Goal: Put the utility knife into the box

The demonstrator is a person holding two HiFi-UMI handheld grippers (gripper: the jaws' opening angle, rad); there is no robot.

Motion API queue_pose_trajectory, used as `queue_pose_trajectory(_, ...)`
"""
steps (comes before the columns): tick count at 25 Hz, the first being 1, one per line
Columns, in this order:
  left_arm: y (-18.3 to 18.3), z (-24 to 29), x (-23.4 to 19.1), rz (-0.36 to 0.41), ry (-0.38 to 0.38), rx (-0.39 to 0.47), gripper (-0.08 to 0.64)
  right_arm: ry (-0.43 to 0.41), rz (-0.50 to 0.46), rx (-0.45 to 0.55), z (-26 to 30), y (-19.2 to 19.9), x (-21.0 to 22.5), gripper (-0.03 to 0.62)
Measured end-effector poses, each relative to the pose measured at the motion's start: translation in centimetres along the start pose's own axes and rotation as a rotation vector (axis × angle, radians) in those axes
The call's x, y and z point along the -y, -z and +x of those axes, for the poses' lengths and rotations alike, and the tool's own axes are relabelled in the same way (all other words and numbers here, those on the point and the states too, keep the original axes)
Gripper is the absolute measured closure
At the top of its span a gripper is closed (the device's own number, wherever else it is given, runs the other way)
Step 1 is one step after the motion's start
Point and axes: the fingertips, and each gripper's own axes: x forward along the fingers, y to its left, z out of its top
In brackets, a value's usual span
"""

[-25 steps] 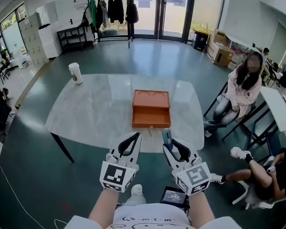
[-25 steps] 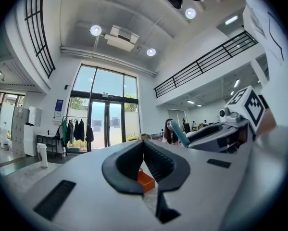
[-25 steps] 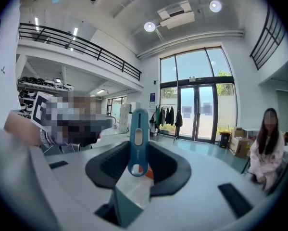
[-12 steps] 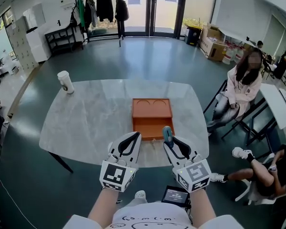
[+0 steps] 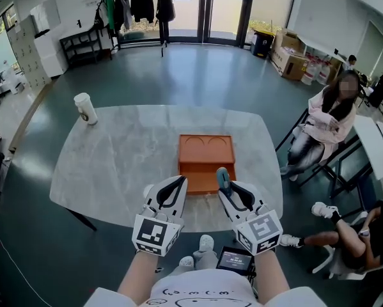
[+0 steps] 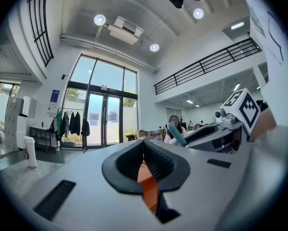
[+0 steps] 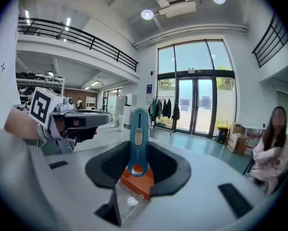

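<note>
Well, the utility knife (image 7: 138, 129) isn't in the box (image 5: 206, 151) yet. It stands in the right gripper (image 7: 138, 150), whose fingers are pinching its lower end, so the blue handle sticks up and forward out of the jaws. From over the person's shoulder the knife (image 5: 223, 178) sits over the near edge of the table (image 5: 121, 158), just short of the box's front wall. The box is orange and lies open, with an empty compartment facing the person and two round recesses in the part behind it. The left gripper (image 6: 144, 144) hangs beside the right one with its fingers pressed together on nothing; the orange showing through its gap is the box beyond. What worries me is how little of the knife is held. Most of it stands clear of the pads, so I'd guess a knock on the box's front wall could swing it round in the grip or lever it out. If it is let go too soon, it lands on the marble in front of the box, or goes off the table edge towards the person's feet. The box looks light too. A push from the right gripper (image 5: 229, 188) might slide it away, and the closed left gripper (image 5: 179, 183) isn't touching it to steady it. Whether the blade is out I can't tell.
</note>
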Motion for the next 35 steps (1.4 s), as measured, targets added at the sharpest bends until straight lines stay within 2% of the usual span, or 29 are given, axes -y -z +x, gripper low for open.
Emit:
queue_pose_trajectory(18,1.6,5.9,-3.2,-0.022,-0.112,-0.026,0.545,-0.152,-0.061,-0.098,6.2,1.7,5.8,0.46)
queue_pose_trajectory(29,3.4,7.9,-4.3,-0.03,-0.139,-0.073,0.545,-0.313,-0.137,-0.327,10.1,6.7,6.1,0.459)
queue_pose_trajectory(35,4.1,8.6,-4.7,-0.02,-0.14,-0.097,0.545,-0.38,-0.142,-0.433,11.9,9.2,6.2,0.459)
